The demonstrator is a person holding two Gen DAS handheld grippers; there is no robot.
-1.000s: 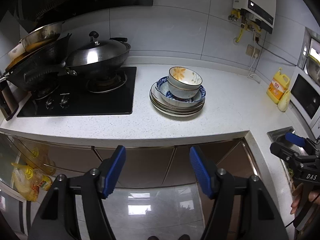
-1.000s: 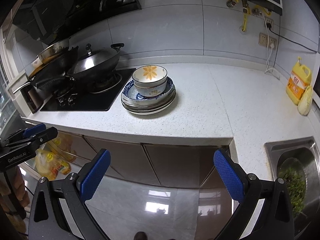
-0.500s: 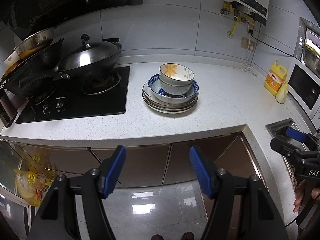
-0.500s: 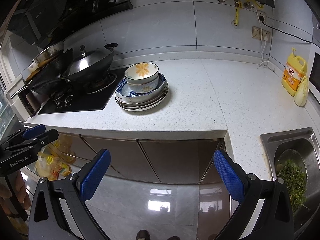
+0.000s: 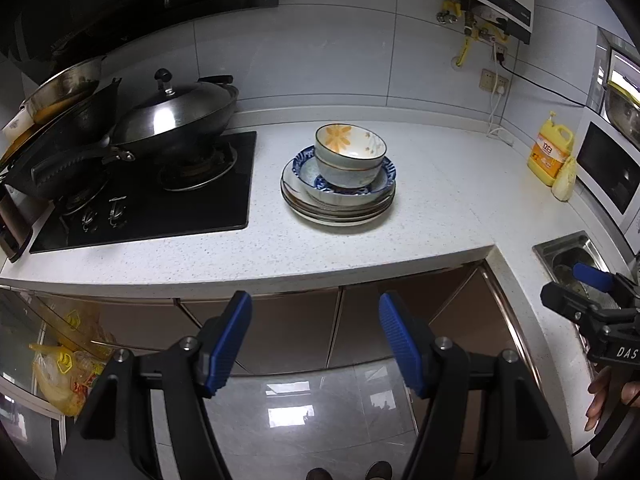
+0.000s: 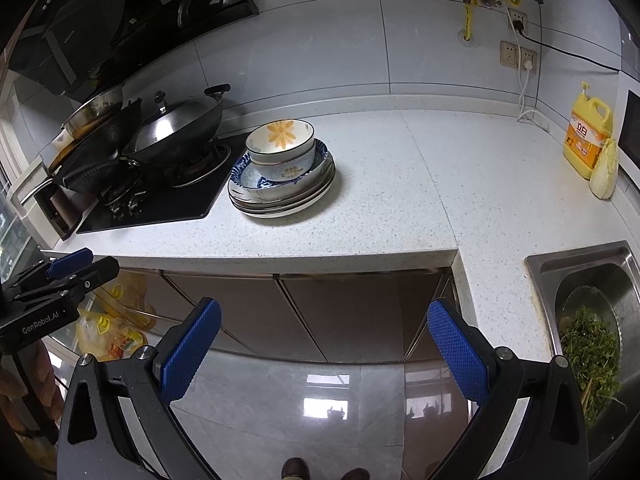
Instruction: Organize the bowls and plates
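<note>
A stack of dishes stands on the white speckled counter (image 5: 420, 216) beside the hob. On top are stacked flower-patterned bowls (image 5: 350, 154) (image 6: 281, 145), set in a blue-patterned bowl (image 5: 382, 178) (image 6: 248, 178), over several plates (image 5: 340, 212) (image 6: 280, 204). My left gripper (image 5: 316, 336) hangs open in front of the counter edge, over the floor, nothing between its blue pads. My right gripper (image 6: 324, 348) is likewise open and empty, well short of the stack. Each gripper also shows at the edge of the other's view, the right gripper (image 5: 576, 286) and the left gripper (image 6: 82, 266).
A black hob (image 5: 168, 204) at the left carries a lidded wok (image 5: 176, 114) and stacked pans (image 5: 68, 120). A yellow detergent jug (image 6: 587, 132) and a cabbage (image 6: 604, 170) stand at the far right. A steel sink (image 6: 596, 312) holds greens. Brown cabinet doors (image 6: 340, 312) sit below the counter.
Both views have shifted slightly: the counter and dish stack sit a little higher and more to the left in frame than a second ago. Both grippers stay open and empty.
</note>
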